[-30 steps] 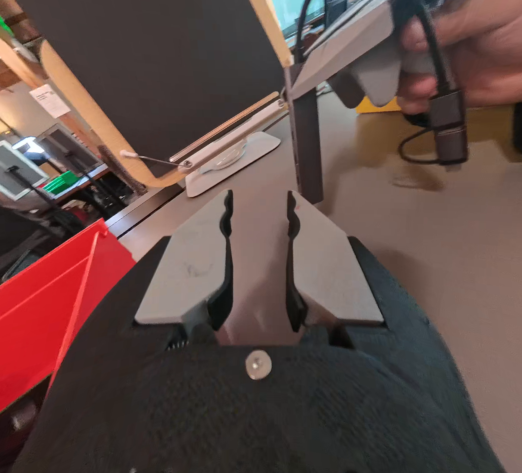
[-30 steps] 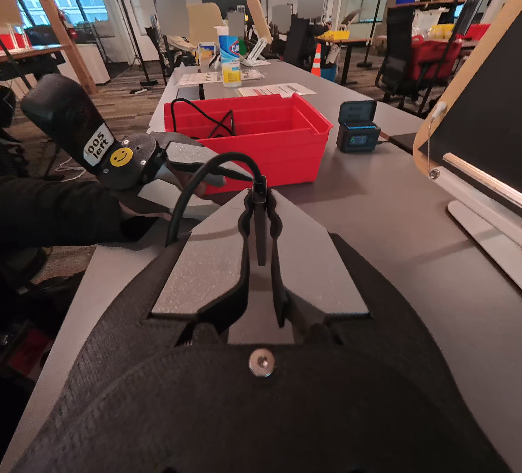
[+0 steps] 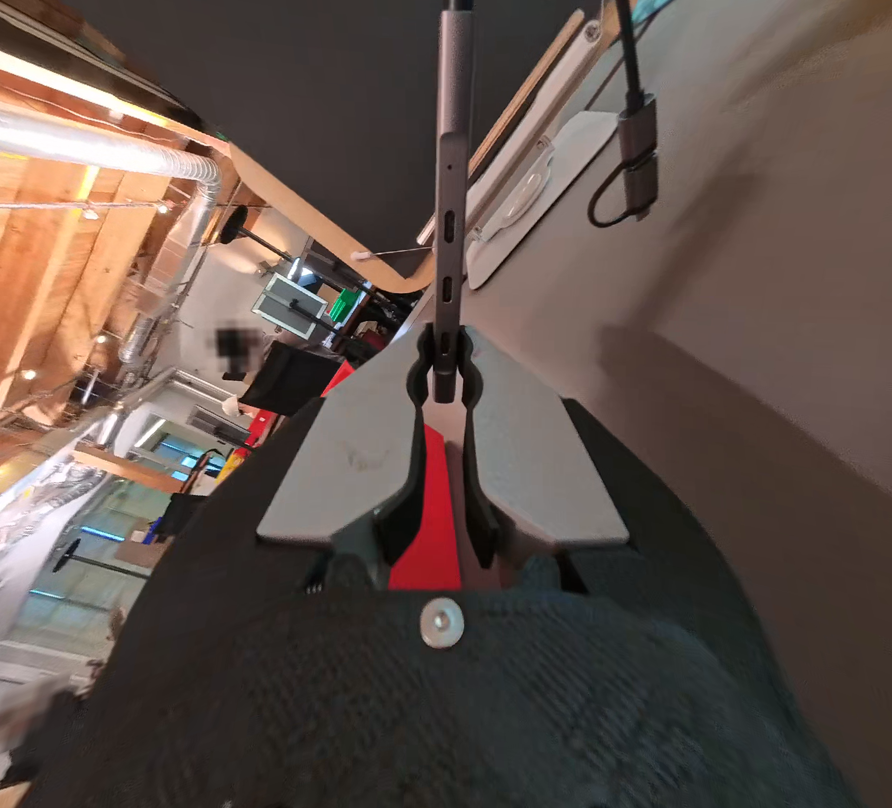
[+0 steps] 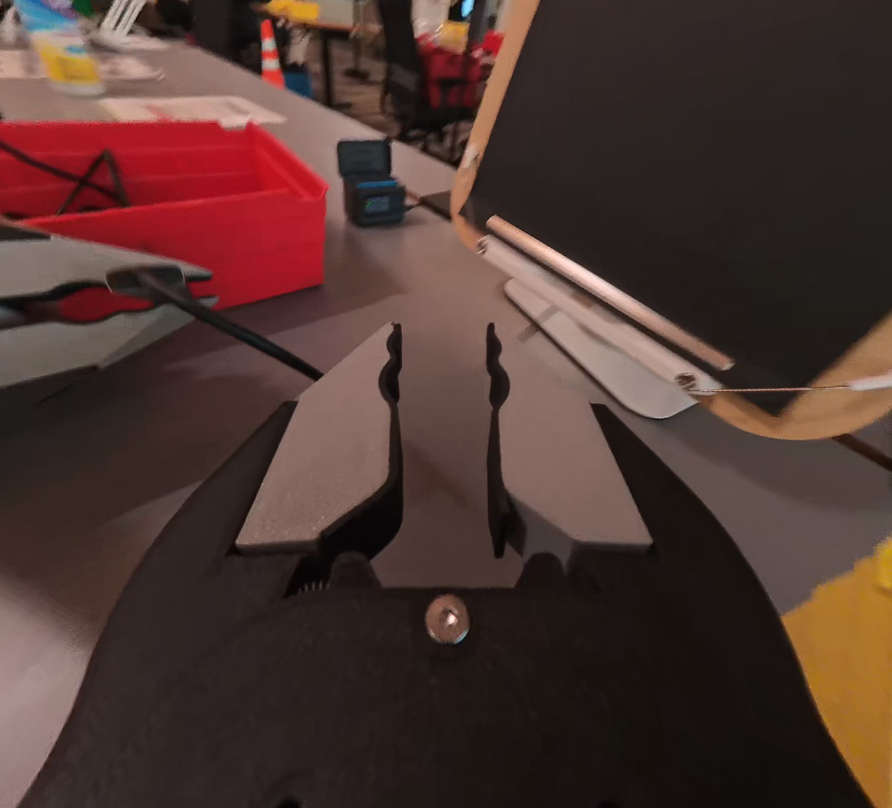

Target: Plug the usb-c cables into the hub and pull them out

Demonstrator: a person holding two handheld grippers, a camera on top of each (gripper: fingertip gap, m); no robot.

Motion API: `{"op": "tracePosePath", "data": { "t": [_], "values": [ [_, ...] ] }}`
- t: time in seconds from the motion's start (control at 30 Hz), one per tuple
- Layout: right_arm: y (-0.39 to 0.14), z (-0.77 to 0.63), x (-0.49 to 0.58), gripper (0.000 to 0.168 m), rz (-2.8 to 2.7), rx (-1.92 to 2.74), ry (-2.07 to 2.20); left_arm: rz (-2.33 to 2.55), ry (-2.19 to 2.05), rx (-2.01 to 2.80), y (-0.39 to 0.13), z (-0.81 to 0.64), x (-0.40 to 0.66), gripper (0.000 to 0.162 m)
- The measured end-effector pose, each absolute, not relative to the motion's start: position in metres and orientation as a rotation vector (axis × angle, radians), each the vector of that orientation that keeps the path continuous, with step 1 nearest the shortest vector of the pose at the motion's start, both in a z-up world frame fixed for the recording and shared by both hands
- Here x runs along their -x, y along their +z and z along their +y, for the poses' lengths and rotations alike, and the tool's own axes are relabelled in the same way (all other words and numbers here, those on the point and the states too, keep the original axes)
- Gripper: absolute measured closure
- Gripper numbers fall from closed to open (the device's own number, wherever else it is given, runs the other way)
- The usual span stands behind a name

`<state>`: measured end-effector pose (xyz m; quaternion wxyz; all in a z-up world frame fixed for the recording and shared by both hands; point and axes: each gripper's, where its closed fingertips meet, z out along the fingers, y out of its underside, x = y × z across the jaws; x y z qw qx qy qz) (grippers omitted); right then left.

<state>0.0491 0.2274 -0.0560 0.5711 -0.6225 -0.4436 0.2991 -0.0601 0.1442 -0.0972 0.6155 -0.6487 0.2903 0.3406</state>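
A red bin stands on the grey bench, with thin black wires lying inside it. Just beside it, to the right, is a small dark case with its lid open. A black panel with a wooden edge leans on a pale stand. Far behind, blurred, an orange cone stands on the floor.

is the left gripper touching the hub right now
Touching. The left wrist view shows the left gripper with both fingers closed against the sides of the hub.
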Motion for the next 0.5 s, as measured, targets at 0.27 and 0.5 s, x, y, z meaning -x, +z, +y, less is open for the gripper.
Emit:
{"op": "tracePosePath", "data": {
  "t": [0.27,0.5],
  "values": [
    [-0.035,0.144,-0.029,0.133,-1.345,1.153,0.988,0.781,0.888,1.490,-0.110,0.148,0.052,0.155],
    [-0.092,0.144,-0.014,0.129,-1.560,1.324,0.806,0.839,0.959,1.509,-0.120,0.151,0.052,0.154]
  ]
}}
